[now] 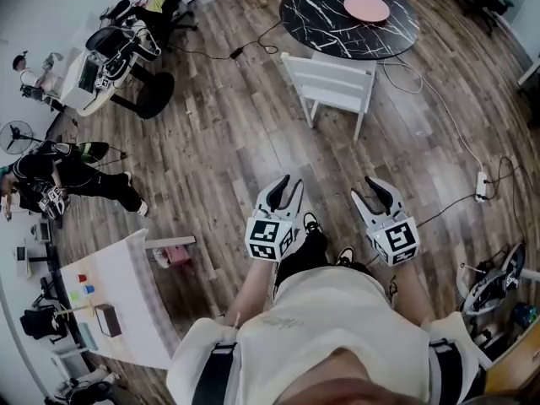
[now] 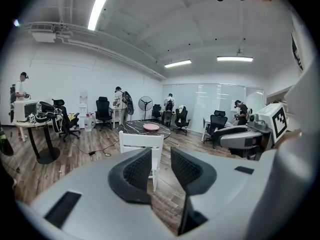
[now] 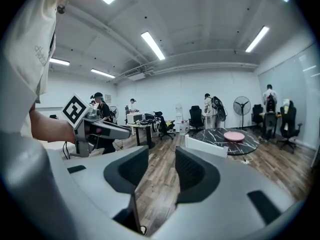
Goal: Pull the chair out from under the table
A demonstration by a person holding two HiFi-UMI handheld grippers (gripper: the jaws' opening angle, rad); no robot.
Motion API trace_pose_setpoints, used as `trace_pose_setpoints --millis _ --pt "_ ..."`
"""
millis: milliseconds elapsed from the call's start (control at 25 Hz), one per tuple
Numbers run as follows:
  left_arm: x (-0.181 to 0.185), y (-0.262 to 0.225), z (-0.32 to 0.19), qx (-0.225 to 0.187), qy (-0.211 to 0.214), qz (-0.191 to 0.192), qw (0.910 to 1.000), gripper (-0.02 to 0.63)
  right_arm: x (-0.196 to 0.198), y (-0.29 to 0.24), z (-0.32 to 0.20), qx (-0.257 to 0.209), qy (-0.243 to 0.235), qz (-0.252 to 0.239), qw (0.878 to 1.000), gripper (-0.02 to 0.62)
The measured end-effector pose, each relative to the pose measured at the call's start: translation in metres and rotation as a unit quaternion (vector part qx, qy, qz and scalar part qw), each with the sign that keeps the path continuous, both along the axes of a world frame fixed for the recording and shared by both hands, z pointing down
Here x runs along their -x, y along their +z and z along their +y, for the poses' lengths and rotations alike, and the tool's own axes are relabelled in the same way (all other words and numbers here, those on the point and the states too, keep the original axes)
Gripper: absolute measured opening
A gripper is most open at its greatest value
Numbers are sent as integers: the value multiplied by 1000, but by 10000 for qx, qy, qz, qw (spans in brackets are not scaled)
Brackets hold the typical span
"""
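Note:
A white chair point(image 1: 329, 85) stands at the near edge of a round black marble table point(image 1: 337, 24), its backrest turned toward me. A pink plate point(image 1: 367, 8) lies on the table. My left gripper point(image 1: 284, 189) and right gripper point(image 1: 377, 194) are held side by side above the wood floor, well short of the chair, both open with nothing between the jaws. The left gripper view looks past its gripper point(image 2: 161, 160) at the chair point(image 2: 141, 143) straight ahead. In the right gripper view the gripper point(image 3: 161, 167) has the chair point(image 3: 206, 145) off to its right.
Cables and a power strip point(image 1: 481, 184) lie on the floor right of the chair. A desk with office chairs point(image 1: 114, 57) stands far left, with a person point(image 1: 76, 175) close by. A white table point(image 1: 118, 302) sits at lower left. Bare floor lies between me and the chair.

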State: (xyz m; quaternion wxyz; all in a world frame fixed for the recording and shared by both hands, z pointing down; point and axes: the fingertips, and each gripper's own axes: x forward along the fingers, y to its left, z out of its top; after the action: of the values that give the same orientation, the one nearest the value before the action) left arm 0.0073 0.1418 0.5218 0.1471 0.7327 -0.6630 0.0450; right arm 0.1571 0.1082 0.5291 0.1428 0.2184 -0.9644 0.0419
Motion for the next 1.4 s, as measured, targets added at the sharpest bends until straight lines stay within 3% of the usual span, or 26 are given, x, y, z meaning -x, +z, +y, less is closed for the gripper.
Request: trace_pose_setpoints --millis 280,560,800,1000,1240,1400 --pt "56 -17 -55 -362 319 49 9988 129 62 -19 -35 -672 60 316 9972 169" --pt "87 -15 -99 -420 659 61 9969 129 88 3 -68 -47 355 252 9990 172" --pt "122 13 -102 -164 319 443 9984 129 113 1 -91 -101 225 410 9989 170" --pt "127 21 -125 49 330 412 9986 129 121 8 -124 58 270 408 9988 156" --pt "148 14 -188 200 375 147 9990 129 148 19 -195 44 177 323 9993 160" --pt "144 9 -253 210 634 28 9978 129 161 4 -260 -181 217 208 9994 158"
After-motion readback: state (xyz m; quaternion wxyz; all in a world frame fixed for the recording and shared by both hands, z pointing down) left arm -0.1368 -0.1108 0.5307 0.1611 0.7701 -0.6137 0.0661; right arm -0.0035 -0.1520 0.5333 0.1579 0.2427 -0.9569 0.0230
